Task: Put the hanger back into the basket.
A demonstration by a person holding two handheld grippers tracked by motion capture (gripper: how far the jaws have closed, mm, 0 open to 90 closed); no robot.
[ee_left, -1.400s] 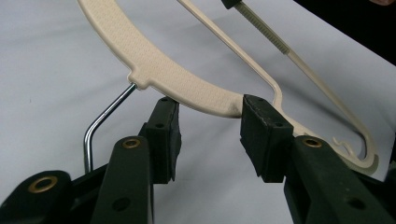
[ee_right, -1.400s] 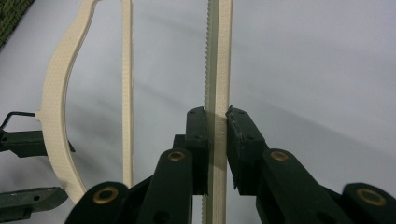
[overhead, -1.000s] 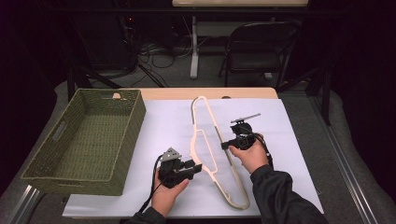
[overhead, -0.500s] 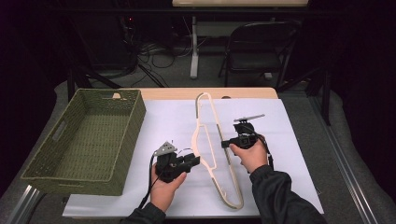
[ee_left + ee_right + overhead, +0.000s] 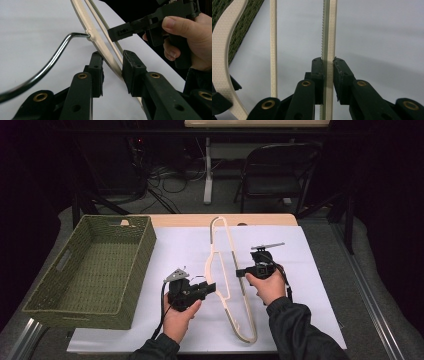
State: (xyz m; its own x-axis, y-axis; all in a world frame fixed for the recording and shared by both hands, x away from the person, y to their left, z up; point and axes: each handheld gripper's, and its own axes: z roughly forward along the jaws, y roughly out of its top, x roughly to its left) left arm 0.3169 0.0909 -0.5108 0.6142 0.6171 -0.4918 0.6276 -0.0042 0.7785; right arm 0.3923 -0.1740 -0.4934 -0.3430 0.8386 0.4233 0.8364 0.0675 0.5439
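- Tabletop [image 5: 320, 270] under my hands is covered by a white sheet, with dark floor, cables and a folding chair [image 5: 272, 175] beyond its far edge.
- Large green woven basket [image 5: 95, 270] sits on my left side of the tabletop, well apart from both grippers and nothing in it that I can see.
- Cream hanger [image 5: 223, 270] lies lengthwise on the sheet between my two hands, its metal hook [image 5: 50, 62] curving off past the left gripper's camera; nothing blocks my way to it.
- Right gripper [image 5: 241, 271] is clenched on the hanger's straight ribbed bar [image 5: 328, 37]; in the right gripper view the bar runs upright between the pads, both pressing on it.
- Left gripper [image 5: 212, 287] comes at the hanger from the basket side; its jaws have just been closing around the curved shoulder [image 5: 100, 42] just below the hook's root, the right pad touching the plastic and a slim gap showing at the left pad, so I count it as not yet gripping.
- Hanger's surface is finely textured, pale cream, with a toothed edge along the clamped bar.
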